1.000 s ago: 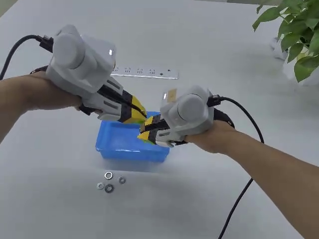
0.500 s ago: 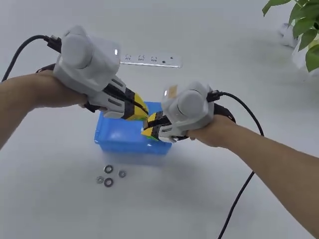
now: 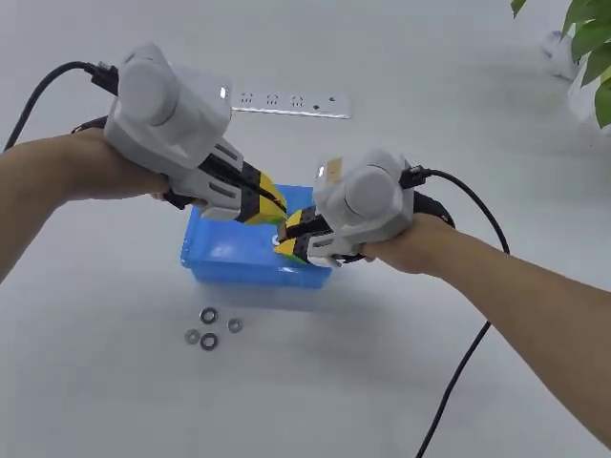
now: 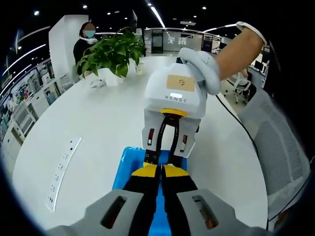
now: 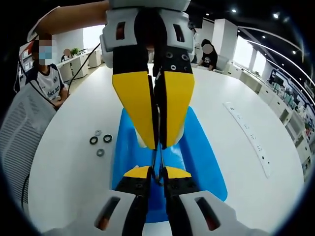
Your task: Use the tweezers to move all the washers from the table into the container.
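Observation:
Several metal washers [image 3: 208, 329] lie in a small cluster on the white table just in front of a shallow blue container [image 3: 229, 262]. Above the container my two grippers meet tip to tip. My left gripper [image 3: 270, 205] comes in from the left with its yellow jaws shut. My right gripper [image 3: 289, 243] faces it from the right. In the right gripper view thin metal tweezers [image 5: 157, 162] run from the left gripper's [image 5: 157, 142] shut tips down into my right gripper [image 5: 157, 173], whose jaws are shut on them. The washers [image 5: 98, 140] lie left of the container [image 5: 202, 157] there.
A white power strip [image 3: 291, 103] lies on the table behind the container. A potted plant [image 3: 592, 57] stands at the far right corner. Black cables trail from both grippers. People sit at desks in the background of the gripper views.
The head camera has shifted a little. Both grippers stay tip to tip over the container, drifted slightly right. The washers have not moved.

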The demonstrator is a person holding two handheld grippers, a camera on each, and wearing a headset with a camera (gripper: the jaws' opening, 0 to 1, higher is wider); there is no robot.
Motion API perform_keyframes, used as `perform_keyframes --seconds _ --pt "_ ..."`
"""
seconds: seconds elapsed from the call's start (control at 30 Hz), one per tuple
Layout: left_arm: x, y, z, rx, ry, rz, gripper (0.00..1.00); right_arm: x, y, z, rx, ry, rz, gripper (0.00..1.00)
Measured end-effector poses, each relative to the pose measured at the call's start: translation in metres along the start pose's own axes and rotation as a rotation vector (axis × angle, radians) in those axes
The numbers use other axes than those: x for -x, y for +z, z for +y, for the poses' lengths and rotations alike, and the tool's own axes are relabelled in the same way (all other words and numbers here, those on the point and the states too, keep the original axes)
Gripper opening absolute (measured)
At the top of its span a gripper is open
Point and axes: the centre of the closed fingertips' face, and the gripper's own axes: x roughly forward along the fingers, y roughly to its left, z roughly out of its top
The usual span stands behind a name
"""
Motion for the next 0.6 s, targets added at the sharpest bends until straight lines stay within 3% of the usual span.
perform_keyframes --seconds 0.33,0.6 --pt "0.002 0.002 -0.004 -0.015 -0.004 0.008 0.05 0.002 0.002 0.002 0.019 0.000 0.004 0.11" --pt "0.008 0.010 -0.006 -0.024 0.002 0.005 0.05 0.009 0.008 0.003 0.026 -0.011 0.001 0.12"
